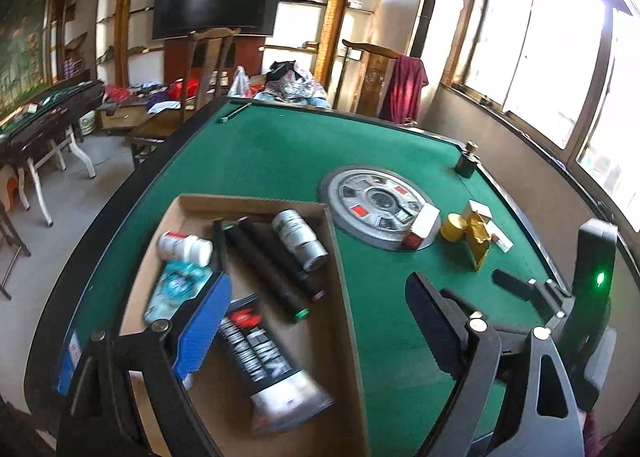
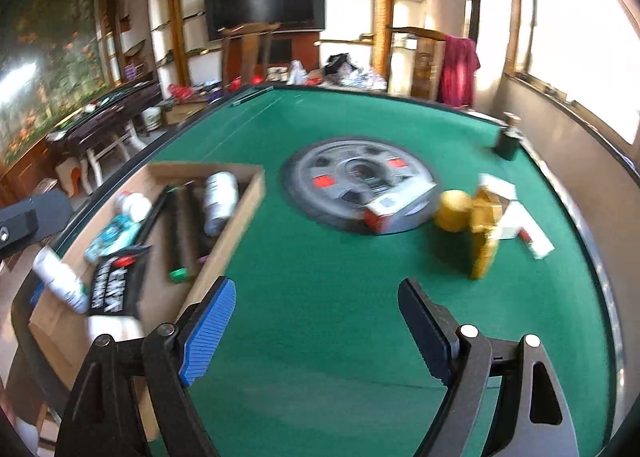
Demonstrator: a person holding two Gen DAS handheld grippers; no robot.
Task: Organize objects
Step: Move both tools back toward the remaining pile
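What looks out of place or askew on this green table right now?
Several items remain loose on the felt outside the cardboard tray: a red-and-white box lying partly across the round centre panel, plus a yellow jar and a torn-open gold packet. The dark bottle stands alone by the far rim.

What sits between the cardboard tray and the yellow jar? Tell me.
The round grey centre panel set in the green felt, with a red-and-white box lying on its near edge beside the yellow jar. The cardboard tray lies left. The right wrist view shows it best.
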